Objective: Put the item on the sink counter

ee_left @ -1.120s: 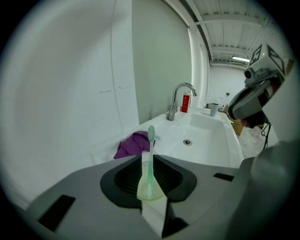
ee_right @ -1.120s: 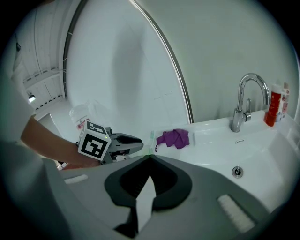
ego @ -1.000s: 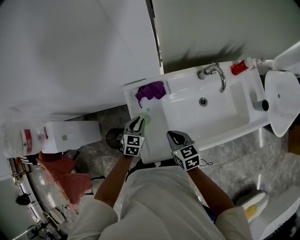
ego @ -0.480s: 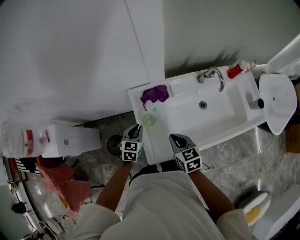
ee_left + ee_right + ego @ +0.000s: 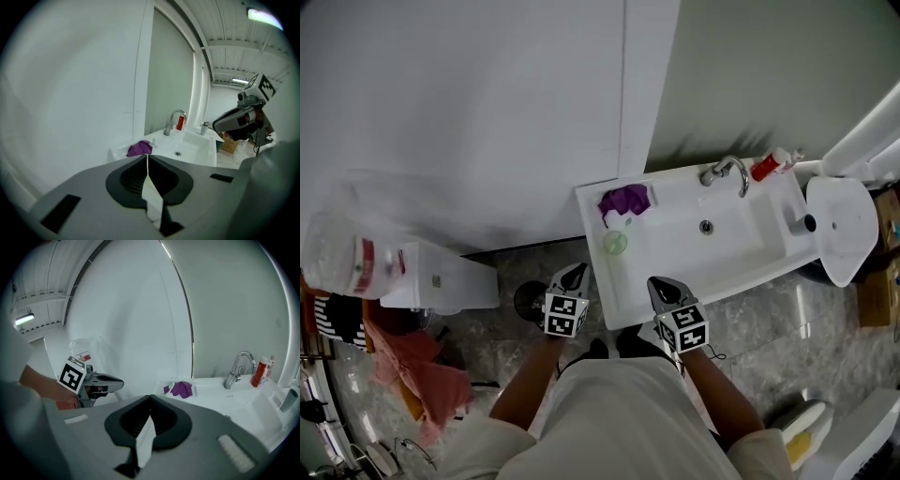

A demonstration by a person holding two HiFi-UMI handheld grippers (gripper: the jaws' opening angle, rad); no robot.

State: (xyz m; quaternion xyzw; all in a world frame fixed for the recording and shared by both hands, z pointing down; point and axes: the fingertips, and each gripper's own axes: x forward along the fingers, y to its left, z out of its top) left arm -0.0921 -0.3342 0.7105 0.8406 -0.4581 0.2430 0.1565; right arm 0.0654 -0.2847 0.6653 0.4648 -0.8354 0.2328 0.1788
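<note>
Your left hand-held gripper (image 5: 574, 274) and right hand-held gripper (image 5: 660, 285) are both closed and empty; the green item (image 5: 615, 243) stands on the table (image 5: 607, 281) just ahead, nearer your left.

White wall panels (image 5: 469, 112) meet a grey-green panel (image 5: 769, 75) above a marbled grey floor (image 5: 787, 319); strip lights (image 5: 265, 18) glow overhead.

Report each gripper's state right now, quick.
Left gripper: closed, nothing between its jaws.
Right gripper: closed, nothing between its jaws.
</note>
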